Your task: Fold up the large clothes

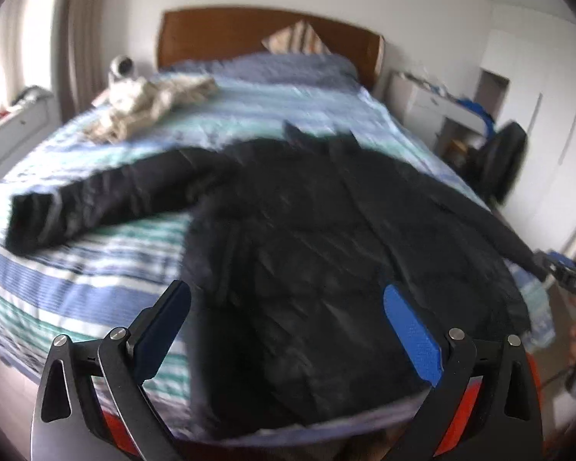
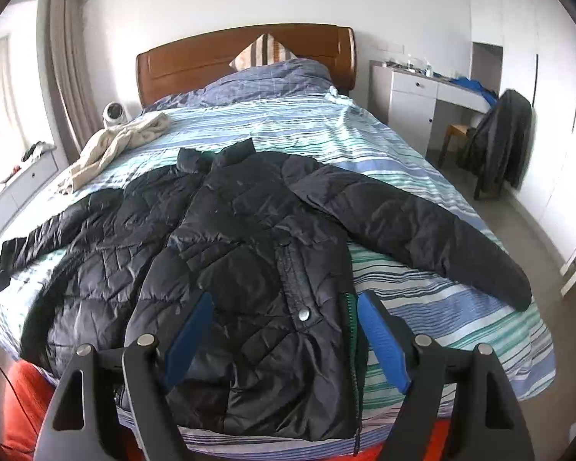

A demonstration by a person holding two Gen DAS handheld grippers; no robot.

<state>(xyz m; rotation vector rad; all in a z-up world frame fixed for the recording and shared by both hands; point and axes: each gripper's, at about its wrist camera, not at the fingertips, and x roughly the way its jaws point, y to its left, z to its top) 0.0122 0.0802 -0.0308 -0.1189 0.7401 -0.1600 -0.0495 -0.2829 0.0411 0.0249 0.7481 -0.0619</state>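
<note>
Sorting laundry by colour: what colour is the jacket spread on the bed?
Black, quilted jacket; clearest in the right wrist view.

No readable text anywhere in either view, tbh. Nothing printed or stitched on the black puffer jacket [image 2: 249, 269], just quilting and a plain metal snap button [image 2: 305, 314] with no legible marking. Striped bedsheet [image 2: 422, 299]: pattern only, no wording. Small white round device [image 2: 114, 113] by the headboard too tiny and soft to make out any brand. Clutter on the white desk [image 2: 414, 77] too far off to read. Left wrist view too blurred for lettering of any kind.
</note>
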